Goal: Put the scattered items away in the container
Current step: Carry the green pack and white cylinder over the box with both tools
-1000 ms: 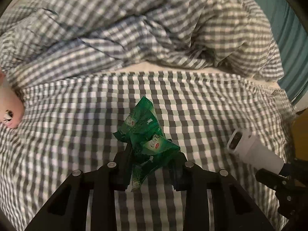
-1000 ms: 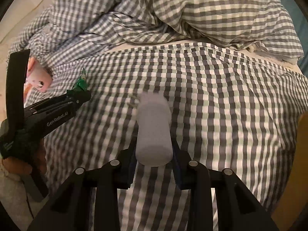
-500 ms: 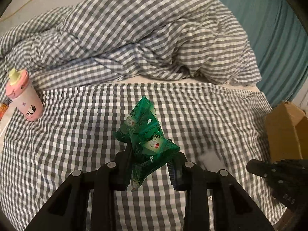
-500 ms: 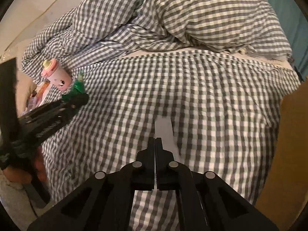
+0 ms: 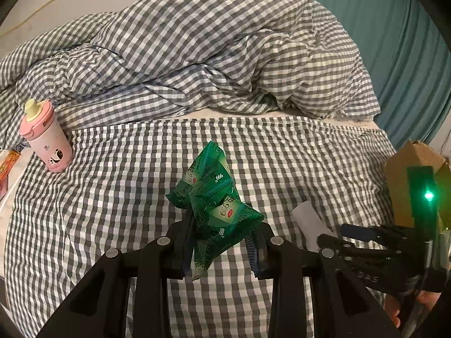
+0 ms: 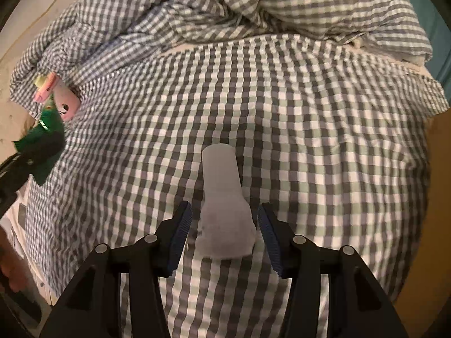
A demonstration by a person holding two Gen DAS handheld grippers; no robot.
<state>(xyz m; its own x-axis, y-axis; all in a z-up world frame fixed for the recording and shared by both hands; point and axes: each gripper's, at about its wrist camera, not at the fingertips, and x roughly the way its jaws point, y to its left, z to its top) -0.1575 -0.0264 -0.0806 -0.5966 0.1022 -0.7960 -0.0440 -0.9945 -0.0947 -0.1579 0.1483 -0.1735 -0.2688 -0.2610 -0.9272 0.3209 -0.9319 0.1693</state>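
Green packet (image 5: 214, 205), white tube (image 6: 224, 214), pink cup (image 5: 46, 138): one each.

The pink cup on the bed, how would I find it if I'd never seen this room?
Look at the bed with the grey checked sheet. Go to its far left edge, just below the rumpled blanket. The pink cup stands upright there, the only pink thing, with a pale yellow spout and a little panda on its side.

A grey-and-white checked sheet (image 5: 112, 197) is seen, a crumpled green packet (image 5: 214, 205), a white cylinder (image 6: 222, 197), a pink cup (image 5: 48, 140), a teal curtain (image 5: 394, 42).
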